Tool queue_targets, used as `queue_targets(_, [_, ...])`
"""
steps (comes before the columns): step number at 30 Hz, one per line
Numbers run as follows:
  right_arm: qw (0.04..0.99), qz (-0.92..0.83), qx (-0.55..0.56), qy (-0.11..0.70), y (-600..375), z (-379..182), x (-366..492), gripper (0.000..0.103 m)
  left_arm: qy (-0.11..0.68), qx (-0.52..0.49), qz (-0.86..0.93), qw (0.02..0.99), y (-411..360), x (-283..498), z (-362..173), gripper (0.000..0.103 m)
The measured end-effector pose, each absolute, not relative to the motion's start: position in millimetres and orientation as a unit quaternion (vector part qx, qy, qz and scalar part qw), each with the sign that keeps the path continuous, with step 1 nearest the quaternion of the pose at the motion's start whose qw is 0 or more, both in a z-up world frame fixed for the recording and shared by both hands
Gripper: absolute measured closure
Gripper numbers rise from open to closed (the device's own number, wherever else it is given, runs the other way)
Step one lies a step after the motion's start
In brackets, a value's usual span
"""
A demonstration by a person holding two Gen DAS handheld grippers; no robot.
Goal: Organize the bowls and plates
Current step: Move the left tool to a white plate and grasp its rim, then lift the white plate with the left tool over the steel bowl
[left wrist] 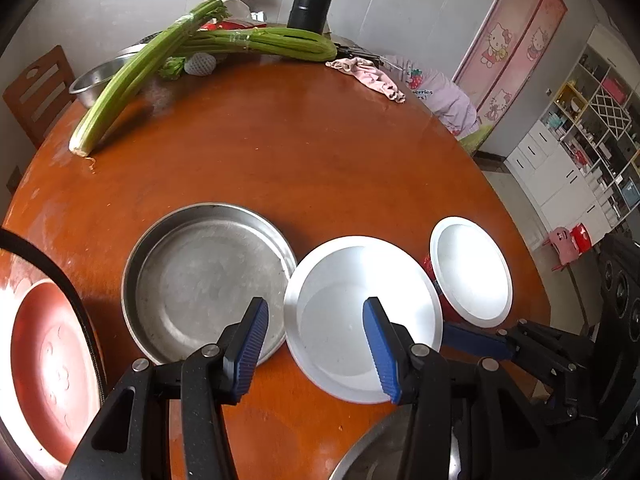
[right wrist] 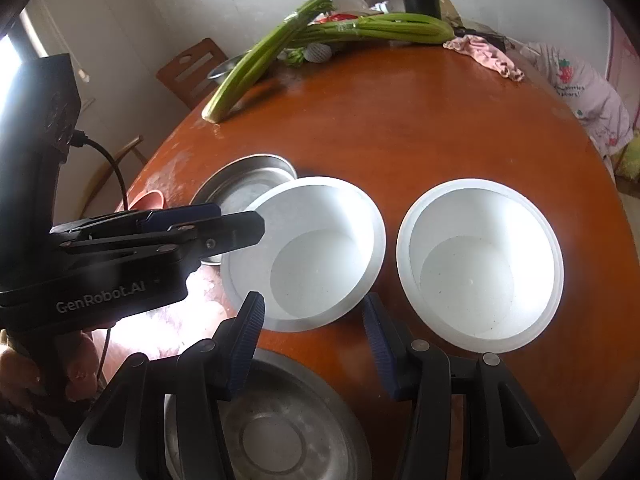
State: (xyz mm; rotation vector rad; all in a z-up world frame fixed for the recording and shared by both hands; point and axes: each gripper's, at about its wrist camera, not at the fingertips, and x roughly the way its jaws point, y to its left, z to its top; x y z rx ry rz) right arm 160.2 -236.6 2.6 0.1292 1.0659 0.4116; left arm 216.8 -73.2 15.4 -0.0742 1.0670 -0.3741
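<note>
The step in hand appears to be approach before any pickup: the left gripper (left wrist: 316, 344) and right gripper (right wrist: 314, 340) both hover empty, jaws partly parted, pitched steeply down over the table (left wrist: 304, 152). Landmark: the middle white plate (left wrist: 362, 318). The steel pan (left wrist: 208, 280) touches its left rim; the second white plate (right wrist: 480, 264) lies right; a steel bowl (right wrist: 280, 424) sits nearer. The next move likely calls for straddling one rim.

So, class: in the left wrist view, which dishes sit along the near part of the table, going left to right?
Red plate → steel pan → large white plate → small white plate.
</note>
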Motion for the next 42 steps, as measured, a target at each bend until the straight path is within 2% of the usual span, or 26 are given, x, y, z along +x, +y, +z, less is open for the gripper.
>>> queue_targets(19, [0.834, 0.194, 0.05, 0.514, -227.2, -5.3, 167.8, 0.048, 0.509, -0.038, -0.2, 0.837, -80.6, 228.1, 0.8, 0.057])
queue_targets(42, [0.859, 0.206, 0.036, 0.467, -225.7, 31.7, 142.1, 0.048, 0.472, -0.031, -0.191, 0.86, -74.7, 189.3, 42.0, 0.057])
